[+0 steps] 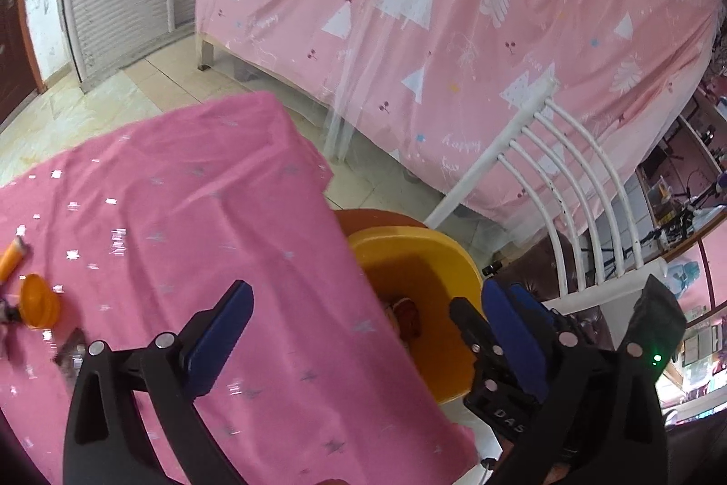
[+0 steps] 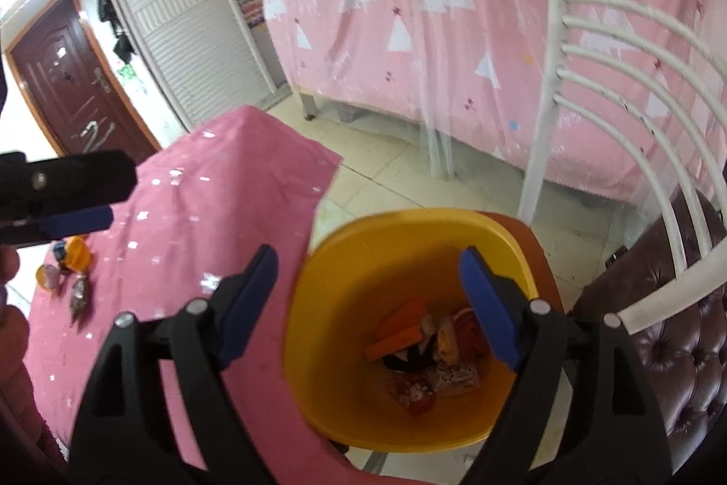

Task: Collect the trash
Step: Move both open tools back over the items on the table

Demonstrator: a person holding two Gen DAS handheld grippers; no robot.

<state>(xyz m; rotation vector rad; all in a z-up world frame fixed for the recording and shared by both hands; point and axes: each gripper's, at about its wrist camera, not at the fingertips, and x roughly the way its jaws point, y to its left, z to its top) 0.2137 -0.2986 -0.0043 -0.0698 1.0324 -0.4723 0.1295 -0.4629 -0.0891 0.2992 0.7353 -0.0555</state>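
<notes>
The right gripper [image 2: 368,303] hangs over the yellow bin [image 2: 318,303] with its jaws wide apart and nothing between them; wrappers and an orange scrap [image 2: 400,330] lie at the bin's bottom. The left gripper [image 1: 363,330] is also spread and empty, above the table [image 1: 204,189] edge beside the bin. Left of the bin on the pink cloth lie the remaining pieces: an orange cap [image 1: 41,301], an orange tube [image 1: 11,255] and a crumpled foil wrapper [image 1: 70,351]. They look light; the cap seems stiff and may slip, so pinch across its rim; the foil should crush, so take its middle.
</notes>
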